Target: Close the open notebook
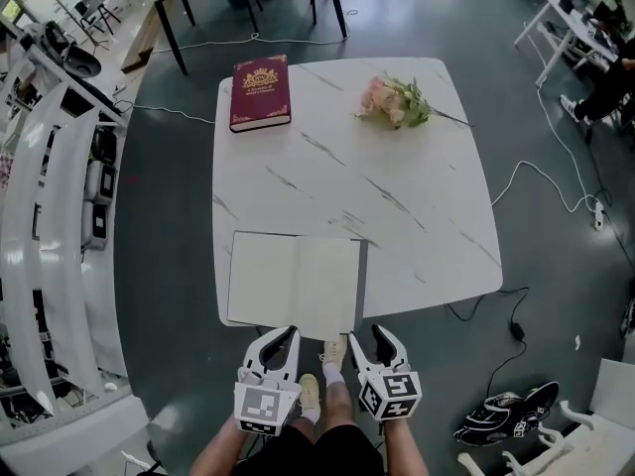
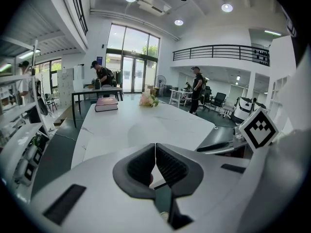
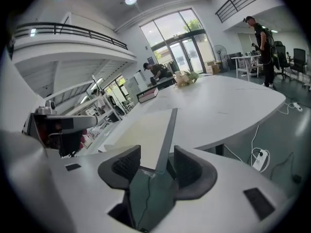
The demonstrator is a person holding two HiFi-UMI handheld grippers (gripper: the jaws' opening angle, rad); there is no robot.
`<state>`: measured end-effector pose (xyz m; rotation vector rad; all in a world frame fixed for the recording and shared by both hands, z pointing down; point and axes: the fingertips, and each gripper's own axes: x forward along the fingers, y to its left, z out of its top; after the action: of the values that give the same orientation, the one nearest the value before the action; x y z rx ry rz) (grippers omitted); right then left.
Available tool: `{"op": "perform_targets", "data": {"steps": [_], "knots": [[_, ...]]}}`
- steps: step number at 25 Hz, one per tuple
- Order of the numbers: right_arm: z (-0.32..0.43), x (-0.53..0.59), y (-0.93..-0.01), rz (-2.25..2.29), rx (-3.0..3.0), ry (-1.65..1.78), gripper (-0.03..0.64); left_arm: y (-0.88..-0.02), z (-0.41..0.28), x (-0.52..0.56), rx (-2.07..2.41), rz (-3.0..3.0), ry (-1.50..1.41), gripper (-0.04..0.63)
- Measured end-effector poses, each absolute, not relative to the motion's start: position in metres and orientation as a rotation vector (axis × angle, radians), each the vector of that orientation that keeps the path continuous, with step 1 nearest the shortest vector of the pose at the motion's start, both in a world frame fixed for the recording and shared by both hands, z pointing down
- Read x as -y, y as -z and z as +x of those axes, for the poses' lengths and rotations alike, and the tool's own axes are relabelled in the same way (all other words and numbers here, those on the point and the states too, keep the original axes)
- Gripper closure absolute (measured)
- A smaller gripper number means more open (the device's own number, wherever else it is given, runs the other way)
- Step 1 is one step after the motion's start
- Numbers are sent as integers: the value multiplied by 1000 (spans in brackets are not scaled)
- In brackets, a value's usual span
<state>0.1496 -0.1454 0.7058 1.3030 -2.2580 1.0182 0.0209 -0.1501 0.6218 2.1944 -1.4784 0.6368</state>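
Just off the near edge of the table (image 1: 397,196), the left gripper (image 2: 155,149) had its ribbed dark pads closed together on nothing, while the right gripper (image 3: 158,154) stood with jaws well apart and empty, lined up with the notebook's (image 1: 295,283) thin right-hand edge. The notebook lay open and flat, cream pages up, at the table's near edge. On that smooth, veined white top a jaw could skid it away or pinch and crease loose pages. At the table's far side lay a thick maroon hardback (image 1: 260,92) and a soft pink bouquet (image 1: 395,102).
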Motion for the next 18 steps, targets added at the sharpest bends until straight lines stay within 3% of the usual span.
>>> {"op": "perform_targets", "data": {"steps": [3, 11, 18], "knots": [[148, 144, -717, 1285, 2248, -1068, 341, -628, 18, 149, 1481, 2179, -645, 571], [144, 142, -734, 1250, 2228, -1097, 337, -638, 15, 147, 1481, 2152, -656, 571], [138, 141, -741, 1204, 2230, -1135, 408, -642, 11, 148, 1489, 2139, -657, 571]]}}
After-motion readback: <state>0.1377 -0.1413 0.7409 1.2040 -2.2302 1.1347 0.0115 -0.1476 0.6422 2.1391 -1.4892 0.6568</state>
